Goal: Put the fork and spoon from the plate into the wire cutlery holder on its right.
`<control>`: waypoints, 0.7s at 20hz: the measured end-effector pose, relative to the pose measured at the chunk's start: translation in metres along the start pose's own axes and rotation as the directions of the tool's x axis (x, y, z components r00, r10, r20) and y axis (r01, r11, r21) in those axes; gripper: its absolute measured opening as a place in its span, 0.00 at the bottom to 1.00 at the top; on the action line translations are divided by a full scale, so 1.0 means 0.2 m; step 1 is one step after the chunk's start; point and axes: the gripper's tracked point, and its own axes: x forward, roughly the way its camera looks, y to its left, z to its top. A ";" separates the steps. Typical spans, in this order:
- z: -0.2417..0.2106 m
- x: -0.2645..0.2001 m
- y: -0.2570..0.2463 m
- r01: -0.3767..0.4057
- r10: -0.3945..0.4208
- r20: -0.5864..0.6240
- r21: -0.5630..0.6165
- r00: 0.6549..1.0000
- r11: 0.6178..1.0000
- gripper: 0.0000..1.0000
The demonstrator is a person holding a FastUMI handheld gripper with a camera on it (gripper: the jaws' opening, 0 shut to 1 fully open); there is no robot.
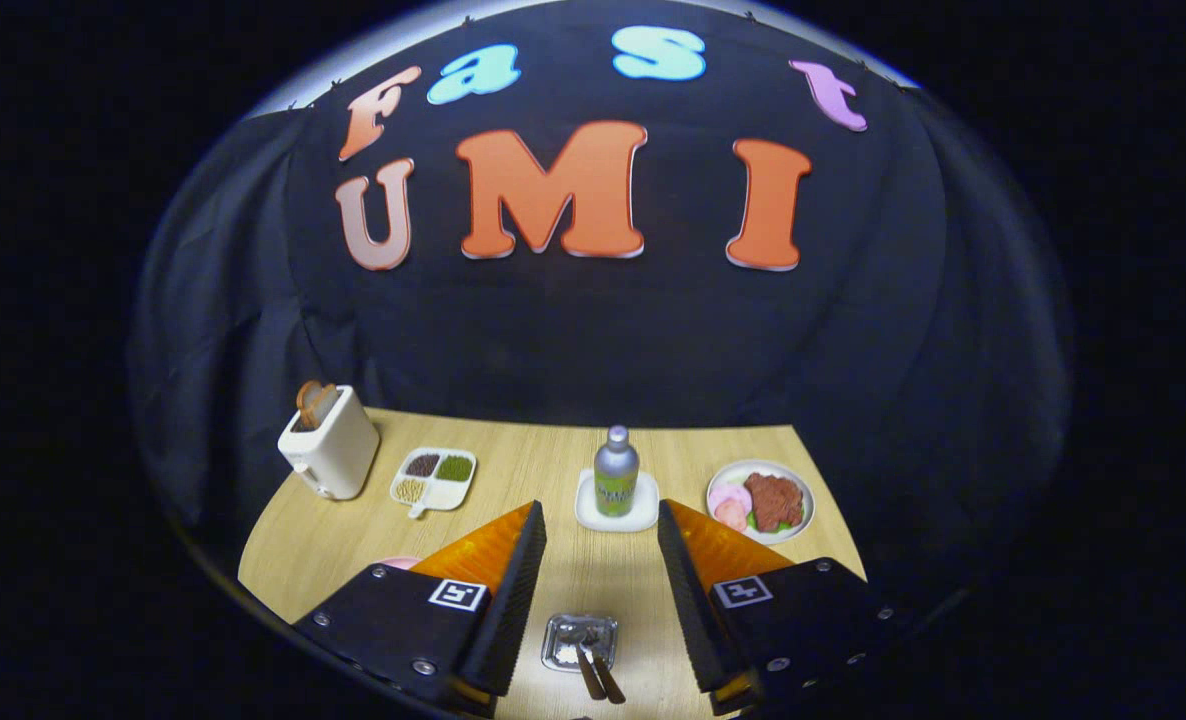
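Observation:
My gripper (pixel 601 520) is open, its two black fingers (pixel 513 590) with orange backs spread wide above the wooden table. Between the fingers, low and close, lies a small square metallic plate (pixel 565 632). Two brown-handled utensils (pixel 598 675), apparently the fork and spoon, rest on it with their handles pointing toward me. Nothing touches the fingers. A sliver of something pink (pixel 400 562) peeks out beside the left finger; I cannot tell what it is.
Beyond the fingers a grey bottle (pixel 615 472) stands on a white coaster (pixel 585 512). A plate of food (pixel 761 500) sits at the far right. A divided dish of grains (pixel 434 477) and a cream toaster (pixel 329 452) stand at the far left.

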 end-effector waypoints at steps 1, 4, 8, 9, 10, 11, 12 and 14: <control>0.08 -0.02 0.01 0.004 -0.004 0.056 0.006 0.998 1.000 0.71; 0.26 -0.08 0.01 0.028 -0.034 0.212 0.027 0.977 0.999 0.75; 0.46 -0.22 -0.02 0.056 -0.074 0.378 0.058 0.923 0.997 0.77; 0.49 -0.25 -0.05 0.082 -0.098 0.400 0.055 0.911 0.995 0.77; 0.51 -0.27 -0.06 0.090 -0.105 0.412 0.055 0.905 0.994 0.77; 0.54 -0.30 -0.04 0.089 -0.104 0.429 0.054 0.897 0.995 0.77; 0.53 -0.32 -0.05 0.087 -0.100 0.442 0.050 0.891 0.995 0.77; 0.56 -0.36 -0.06 0.100 -0.110 0.468 0.046 0.877 0.994 0.77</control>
